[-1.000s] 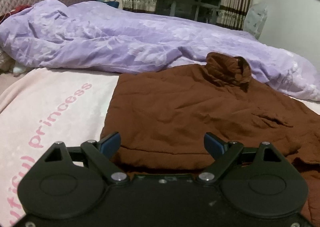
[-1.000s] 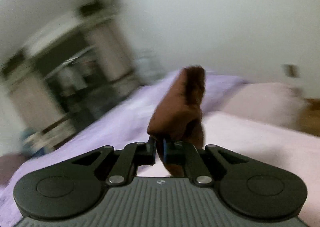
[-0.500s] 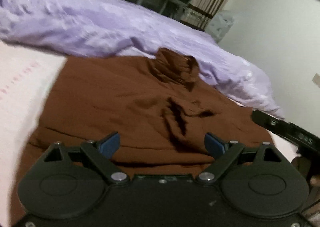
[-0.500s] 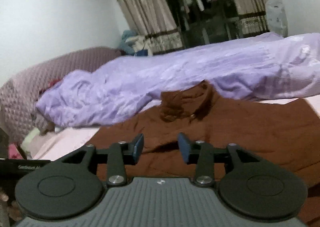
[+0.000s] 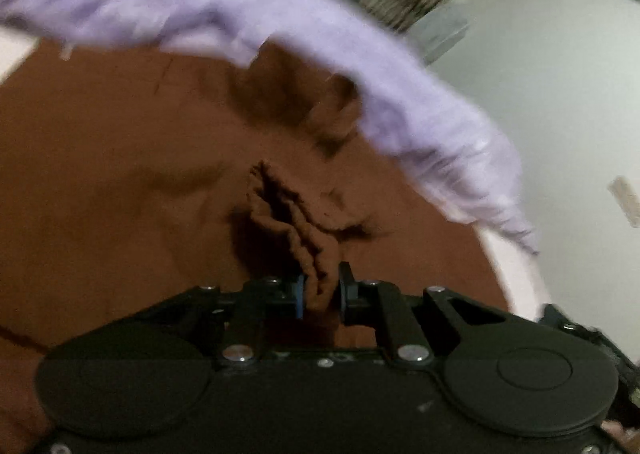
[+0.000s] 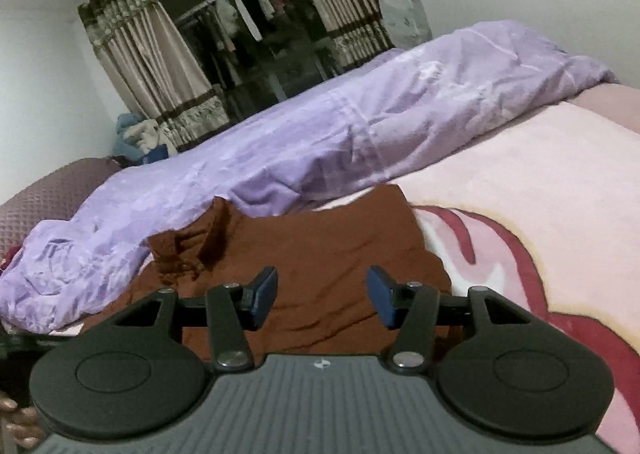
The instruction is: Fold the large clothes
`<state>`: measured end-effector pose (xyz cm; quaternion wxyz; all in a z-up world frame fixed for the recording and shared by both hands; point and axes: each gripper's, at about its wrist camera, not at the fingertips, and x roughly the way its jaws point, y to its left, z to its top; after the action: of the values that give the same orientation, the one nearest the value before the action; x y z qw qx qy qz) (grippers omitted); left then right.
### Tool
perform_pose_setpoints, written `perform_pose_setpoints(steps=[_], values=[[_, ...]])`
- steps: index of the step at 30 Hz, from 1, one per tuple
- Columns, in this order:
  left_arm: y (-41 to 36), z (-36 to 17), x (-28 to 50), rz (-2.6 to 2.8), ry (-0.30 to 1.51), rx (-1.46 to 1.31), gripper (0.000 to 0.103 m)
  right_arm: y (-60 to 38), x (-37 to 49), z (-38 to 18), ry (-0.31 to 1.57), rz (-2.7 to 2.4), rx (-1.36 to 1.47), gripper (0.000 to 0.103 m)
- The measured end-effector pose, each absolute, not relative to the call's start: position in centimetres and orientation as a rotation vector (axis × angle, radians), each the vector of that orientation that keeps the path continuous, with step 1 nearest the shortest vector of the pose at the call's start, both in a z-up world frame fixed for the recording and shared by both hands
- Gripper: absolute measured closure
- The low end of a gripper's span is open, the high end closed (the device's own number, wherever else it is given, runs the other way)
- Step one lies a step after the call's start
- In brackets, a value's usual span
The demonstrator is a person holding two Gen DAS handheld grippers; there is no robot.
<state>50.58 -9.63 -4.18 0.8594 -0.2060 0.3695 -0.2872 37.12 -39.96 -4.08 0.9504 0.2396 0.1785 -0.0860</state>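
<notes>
The brown garment (image 6: 320, 254) lies spread flat on the bed, directly in front of the purple duvet (image 6: 320, 134), collar end toward the duvet. All positions below are given relative to this garment.

Left side: the left hand-held gripper (image 5: 320, 290) has clamped down on a raised ridge of cloth at the garment's near edge. The pads press the bunched fabric from both sides; the left view is motion-blurred.

Right side: the right hand-held gripper (image 6: 322, 296) hovers over the garment's near edge, its jaws having just been opening. They stand about half apart, with nothing between the pads.

Step in hand, as judged: taking hold of the near edge for a fold. The next move calls for the right hand-held gripper to close on the same edge, then for both to lift together and carry it toward the collar (image 6: 188, 250).

Materials: the garment is matte, soft, slightly wrinkled woven cloth. The duvet is smooth, crumpled, faintly glossy. The pink blanket (image 6: 540, 194) to the garment's right looks plush.
</notes>
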Motion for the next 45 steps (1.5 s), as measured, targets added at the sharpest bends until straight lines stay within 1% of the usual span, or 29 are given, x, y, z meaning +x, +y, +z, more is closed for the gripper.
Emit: perform_pose_setpoints(steps=[1,3,6,7,8,9,11,12,13,14,15,16,19,23,27,32,35,39,45], values=[[-9.1,-3.7,50.0,-0.609,0.736,-0.423,0.091,-39.8,37.1,-4.1,0.353,-0.165,0.484,0.041],[-8.7,-3.9,49.4,-0.571,0.723,-0.385,0.091,-39.5,37.7,-4.0,0.343,-0.152,0.473,0.041],[-9.4,-6.9,49.8,-0.482,0.803,-0.3,0.09,-39.8,39.8,-5.0,0.409,-0.183,0.484,0.041],[-9.6,-8.0,50.0,-0.472,0.82,-0.293,0.086,-39.8,40.6,-5.9,0.441,-0.199,0.485,0.041],[-9.6,-8.7,50.1,-0.471,0.815,-0.293,0.084,-39.9,41.3,-6.5,0.471,-0.216,0.479,0.043],[-9.5,-8.9,50.1,-0.473,0.806,-0.296,0.082,-40.0,42.0,-7.5,0.521,-0.244,0.474,0.05],[-9.3,-8.9,50.1,-0.479,0.81,-0.307,0.08,-40.5,42.7,-9.0,0.57,-0.253,0.485,0.056],[-9.2,-8.7,50.3,-0.478,0.815,-0.303,0.077,-40.7,42.6,-9.5,0.559,-0.242,0.489,0.056],[-9.0,-8.1,50.0,-0.472,0.813,-0.285,0.069,-40.8,42.3,-9.6,0.548,-0.234,0.492,0.056],[-8.6,-7.3,49.3,-0.459,0.803,-0.257,0.065,-41.0,42.1,-9.4,0.548,-0.226,0.498,0.056],[-8.6,-6.2,48.8,-0.439,0.781,-0.209,0.058,-40.9,42.1,-8.9,0.55,-0.22,0.485,0.056],[-8.5,-5.3,48.6,-0.415,0.76,-0.165,0.059,-40.7,42.0,-8.3,0.55,-0.216,0.461,0.056],[-9.1,-2.5,47.6,-0.378,0.664,-0.045,0.058,-39.9,42.0,-5.9,0.502,-0.214,0.37,0.054],[-11.0,-0.8,47.8,-0.462,0.628,-0.025,0.058,-38.8,43.3,-3.7,0.44,-0.215,0.294,0.053],[-14.0,-2.4,49.7,-0.497,0.667,-0.015,0.058,-38.5,45.8,-4.0,0.468,-0.224,0.278,0.053],[-16.3,-5.8,51.9,-0.483,0.723,0.019,0.058,-39.8,48.1,-6.9,0.569,-0.283,0.283,0.054],[-17.1,-7.2,52.3,-0.481,0.713,0.063,0.058,-41.5,48.6,-9.0,0.609,-0.28,0.337,0.068],[-17.1,-7.6,53.0,-0.464,0.716,0.041,0.055,-42.1,47.7,-9.8,0.57,-0.254,0.352,0.071],[-16.5,-5.6,52.3,-0.461,0.708,0.038,0.055,-42.3,46.3,-8.2,0.567,-0.26,0.4,0.07]])
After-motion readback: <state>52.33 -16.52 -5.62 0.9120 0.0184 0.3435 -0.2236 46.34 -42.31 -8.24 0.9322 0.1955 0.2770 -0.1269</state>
